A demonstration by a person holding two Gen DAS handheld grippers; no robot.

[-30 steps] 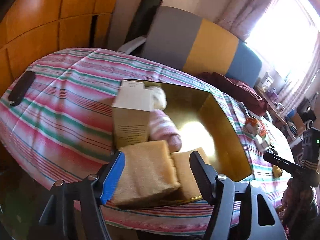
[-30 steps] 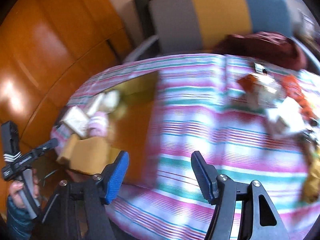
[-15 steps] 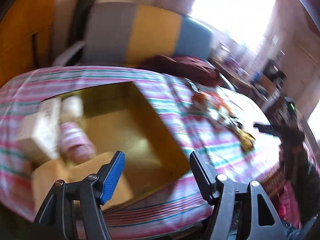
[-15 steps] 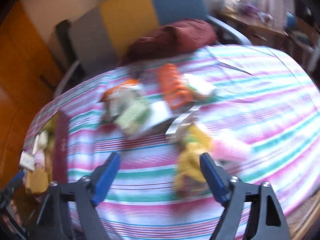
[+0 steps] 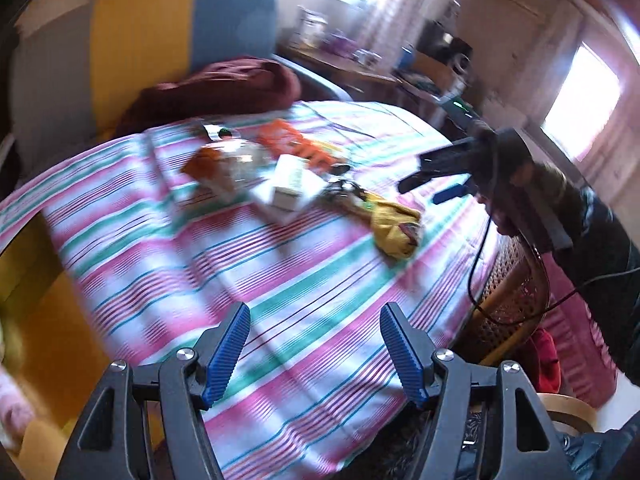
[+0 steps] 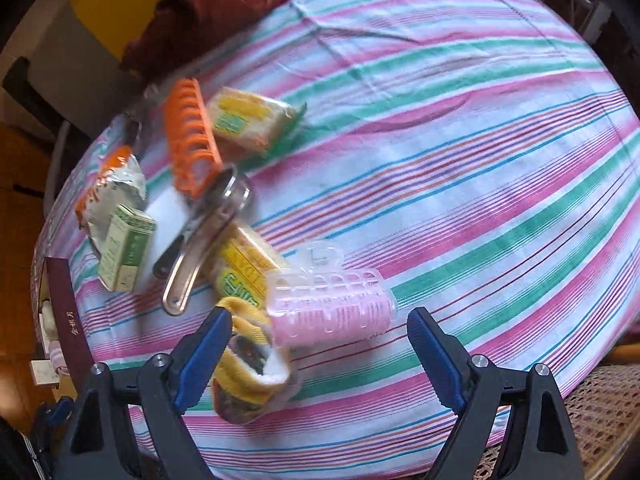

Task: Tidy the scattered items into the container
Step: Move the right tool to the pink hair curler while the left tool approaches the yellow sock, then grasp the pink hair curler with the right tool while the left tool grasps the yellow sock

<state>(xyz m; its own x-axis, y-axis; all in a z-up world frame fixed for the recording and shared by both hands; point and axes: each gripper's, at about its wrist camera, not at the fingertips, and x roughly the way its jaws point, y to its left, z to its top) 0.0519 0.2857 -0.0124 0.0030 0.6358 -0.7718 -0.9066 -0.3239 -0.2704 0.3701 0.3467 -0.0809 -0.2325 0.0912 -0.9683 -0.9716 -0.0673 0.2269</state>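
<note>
Swung both grippers off box toward clutter; my right gripper (image 6: 316,354) wide open above pink curler (image 6: 332,308), left gripper (image 5: 316,350) open, empty.

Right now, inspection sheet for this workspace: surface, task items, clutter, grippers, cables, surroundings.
Surface: striped cloth over the table, wrinkled, mostly bare on the right.
Task items: pink roller, yellow sock, metal scoop, orange comb, green box, two yellow packets, foil pouch, all loose on the cloth; container at the left edge, partly filled.
Clutter: maroon cloth on the chair.
Grippers: left gripper open, empty; right gripper open, empty, over the roller.
Cables: black cable hanging off the right gripper.
Surroundings: colour-block chair, wicker chair, cluttered desk, bright window.
</note>
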